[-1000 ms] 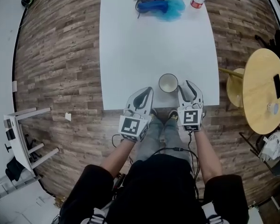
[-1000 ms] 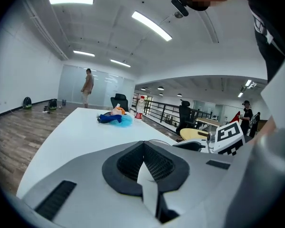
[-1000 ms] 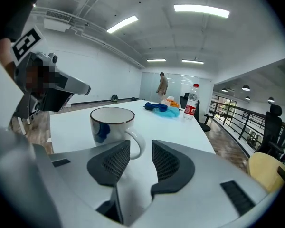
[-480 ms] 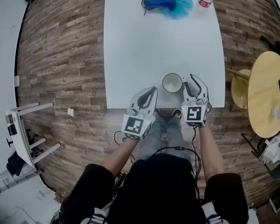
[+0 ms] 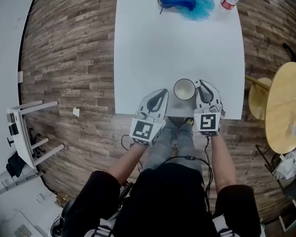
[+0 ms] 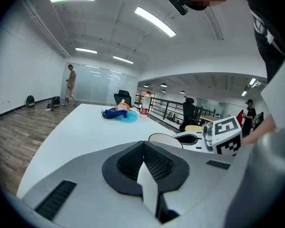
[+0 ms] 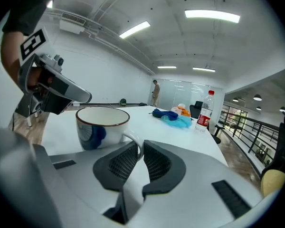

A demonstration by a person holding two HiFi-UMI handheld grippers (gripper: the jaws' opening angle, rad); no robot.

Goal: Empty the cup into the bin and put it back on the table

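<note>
The handle (image 7: 134, 137) of the cup (image 7: 102, 129) points back between the right gripper's (image 7: 140, 145) fingers, which have just been closing and now pinch it; the left gripper's (image 6: 144, 144) fingers are closed together, empty.

The right tongs (image 7: 138, 151) have just been closing and now pinch the handle (image 7: 133, 139) of the white cup (image 7: 102, 127), which stands upright on the table (image 7: 154, 121).

A long white table (image 5: 153, 58) stands on a floor (image 5: 69, 58) of grey-brown wood planks. To its right sit a round wooden table (image 5: 286, 107) and a pale stool (image 5: 259, 100) just beside it; to its left, a white rack (image 5: 19, 132). Strip lights (image 6: 154, 22) line the white ceiling, a glass partition (image 6: 97, 82) closes the far end, and a black railing (image 7: 242, 122) runs along one side
</note>
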